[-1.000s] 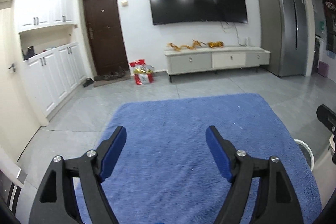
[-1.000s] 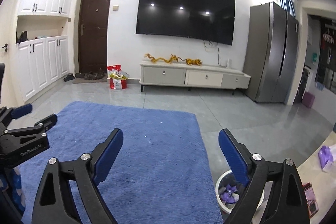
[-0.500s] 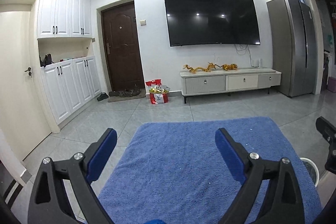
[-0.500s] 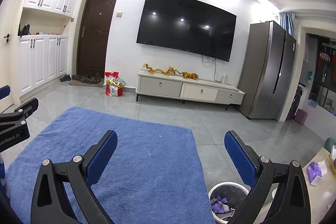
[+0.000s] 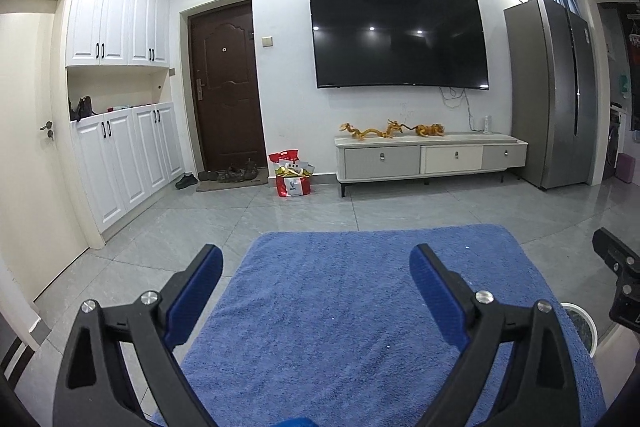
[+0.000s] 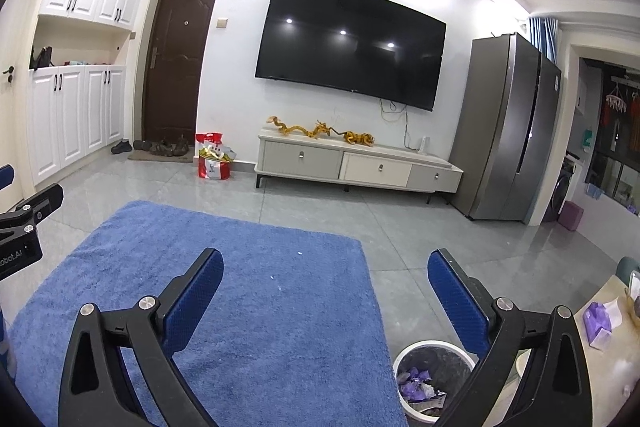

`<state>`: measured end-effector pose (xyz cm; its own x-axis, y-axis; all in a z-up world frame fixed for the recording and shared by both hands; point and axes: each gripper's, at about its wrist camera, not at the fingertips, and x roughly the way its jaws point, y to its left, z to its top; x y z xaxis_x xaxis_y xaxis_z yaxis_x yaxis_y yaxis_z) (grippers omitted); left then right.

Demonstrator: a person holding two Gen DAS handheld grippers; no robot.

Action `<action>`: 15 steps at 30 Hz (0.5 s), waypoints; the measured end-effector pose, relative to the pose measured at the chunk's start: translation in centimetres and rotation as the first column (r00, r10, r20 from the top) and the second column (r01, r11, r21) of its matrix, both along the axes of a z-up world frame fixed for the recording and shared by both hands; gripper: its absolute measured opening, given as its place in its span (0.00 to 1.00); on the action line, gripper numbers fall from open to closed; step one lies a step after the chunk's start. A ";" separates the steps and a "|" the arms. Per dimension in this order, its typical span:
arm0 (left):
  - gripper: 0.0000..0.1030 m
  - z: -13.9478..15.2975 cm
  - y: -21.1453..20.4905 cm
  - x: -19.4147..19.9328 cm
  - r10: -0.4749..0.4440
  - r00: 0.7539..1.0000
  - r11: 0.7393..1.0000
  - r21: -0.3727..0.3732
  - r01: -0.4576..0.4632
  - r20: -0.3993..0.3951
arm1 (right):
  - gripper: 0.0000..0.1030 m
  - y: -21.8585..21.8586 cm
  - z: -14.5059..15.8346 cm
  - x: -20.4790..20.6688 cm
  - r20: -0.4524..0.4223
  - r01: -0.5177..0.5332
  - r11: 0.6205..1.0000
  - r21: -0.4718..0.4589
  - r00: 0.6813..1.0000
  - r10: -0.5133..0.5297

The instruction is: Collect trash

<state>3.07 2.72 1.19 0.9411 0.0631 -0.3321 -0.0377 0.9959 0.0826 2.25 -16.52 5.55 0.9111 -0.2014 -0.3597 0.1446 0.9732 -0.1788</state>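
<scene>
My left gripper (image 5: 316, 253) stands open over the blue rug (image 5: 360, 311), with nothing between its blue pads. My right gripper (image 6: 325, 255) is open too and just as empty, over the rug's right part (image 6: 260, 307). Below its right finger stands a white-rimmed trash bin (image 6: 438, 361) with purple wrappers (image 6: 416, 383) inside. The same bin (image 5: 580, 323) shows at the right edge of the left wrist view, under the right gripper's black body (image 5: 618, 275). A purple tissue pack (image 6: 598, 321) lies on a light table (image 6: 608, 363) at the far right.
Grey tiled floor (image 5: 304, 215) runs from the rug to a white TV stand (image 5: 432, 159) under a wall TV. A red bag (image 5: 293, 179) and shoes (image 5: 232, 175) lie by the dark door. White cabinets (image 5: 124, 163) line the left; a steel fridge (image 6: 512, 131) stands right.
Both grippers have risen and tipped upward, so more wall and ceiling show. The jaws of both stand a little wider than a second ago. Nothing was picked up.
</scene>
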 end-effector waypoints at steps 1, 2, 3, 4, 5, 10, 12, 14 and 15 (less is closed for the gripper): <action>0.92 0.0 -0.1 0.0 -0.002 1.000 1.000 0.001 0.002 0.002 | 0.98 0.0 0.0 0.0 -0.001 0.000 1.000 0.000 1.000 0.000; 0.92 0.1 -0.1 -0.1 -0.004 1.000 1.000 0.000 0.004 0.004 | 0.98 0.0 0.1 0.1 -0.003 0.000 1.000 -0.001 1.000 0.000; 0.92 0.0 -0.1 -0.1 -0.008 1.000 1.000 -0.001 0.008 0.004 | 0.98 0.0 0.1 0.0 -0.004 0.001 1.000 -0.003 1.000 -0.001; 0.92 0.0 -0.2 -0.1 -0.013 1.000 1.000 -0.003 0.013 0.003 | 0.98 -0.1 0.1 0.0 -0.006 0.002 1.000 -0.004 1.000 -0.002; 0.92 0.0 -0.3 -0.1 -0.019 1.000 1.000 -0.005 0.019 0.000 | 0.98 -0.1 0.0 0.0 -0.007 0.003 1.000 -0.004 1.000 -0.003; 0.92 0.0 -0.9 -0.4 -0.040 0.999 0.999 0.005 0.040 -0.002 | 0.98 -0.6 0.1 -0.2 -0.008 0.010 1.000 0.004 1.000 -0.010; 0.92 0.1 -1.1 -0.4 -0.045 0.999 0.999 0.009 0.045 0.000 | 0.98 -0.7 0.0 -0.3 -0.008 0.012 1.000 0.008 1.000 -0.012; 0.92 0.1 -1.3 -0.5 -0.049 0.999 0.999 0.007 0.049 0.000 | 0.98 -0.6 -0.1 -0.3 -0.009 0.012 1.000 0.008 1.000 -0.012; 0.92 0.1 -1.2 -0.4 -0.051 0.999 0.999 0.006 0.051 -0.001 | 0.98 -0.7 0.0 -0.2 -0.011 0.011 1.000 0.006 1.000 -0.011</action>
